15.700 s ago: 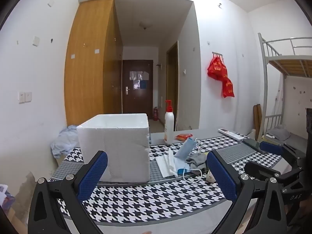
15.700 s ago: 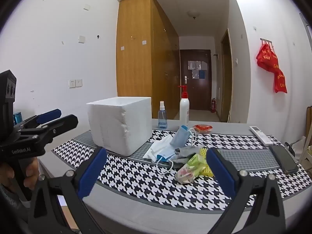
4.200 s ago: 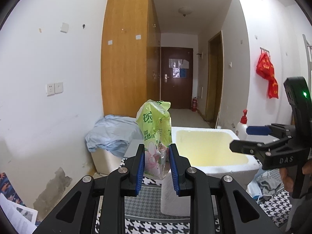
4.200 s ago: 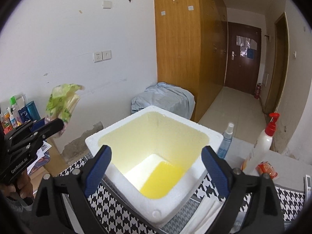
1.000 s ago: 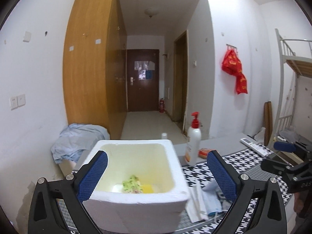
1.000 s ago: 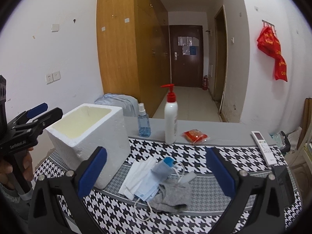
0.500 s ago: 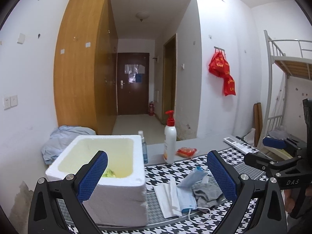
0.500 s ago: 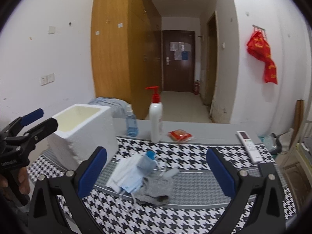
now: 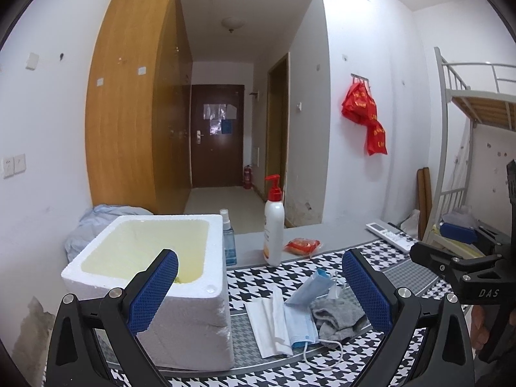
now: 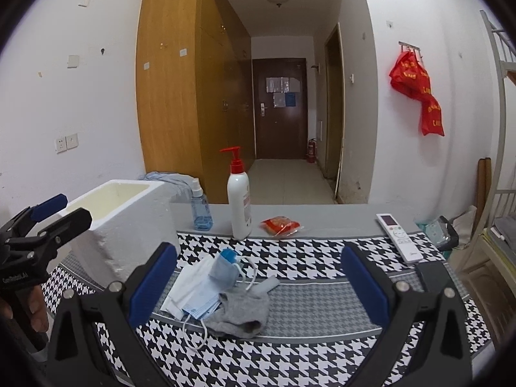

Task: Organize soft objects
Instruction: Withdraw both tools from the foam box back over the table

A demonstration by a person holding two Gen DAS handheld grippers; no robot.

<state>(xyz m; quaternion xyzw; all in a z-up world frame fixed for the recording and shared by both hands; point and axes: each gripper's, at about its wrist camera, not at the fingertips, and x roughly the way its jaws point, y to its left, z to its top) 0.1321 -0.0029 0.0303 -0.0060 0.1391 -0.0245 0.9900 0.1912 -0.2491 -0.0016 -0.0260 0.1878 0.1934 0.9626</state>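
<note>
Grey sock (image 10: 240, 312): limp, light, lies crumpled on the houndstooth mat (image 10: 309, 258), touching the face masks (image 10: 193, 293) beside the foam box (image 9: 180, 258).
Hold: likely pinch the bunched middle.
Left gripper (image 9: 259, 290): wide open, empty.
Right gripper (image 10: 258, 283): wide open, empty.

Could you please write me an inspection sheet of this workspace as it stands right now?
Surface: grey table with a houndstooth mat.
Job's things: face masks and a grey sock piled on the mat; white foam box open beside them, something green just visible inside.
Clutter: pump bottle, blue spray bottle, red packet, remote.
Grippers: left hand-held gripper and right hand-held gripper both open, holding nothing.
Cables: nothing seen; only mask ear loops.
Surroundings: wooden wardrobe, dark door, red bags on a hook, bunk bed.
</note>
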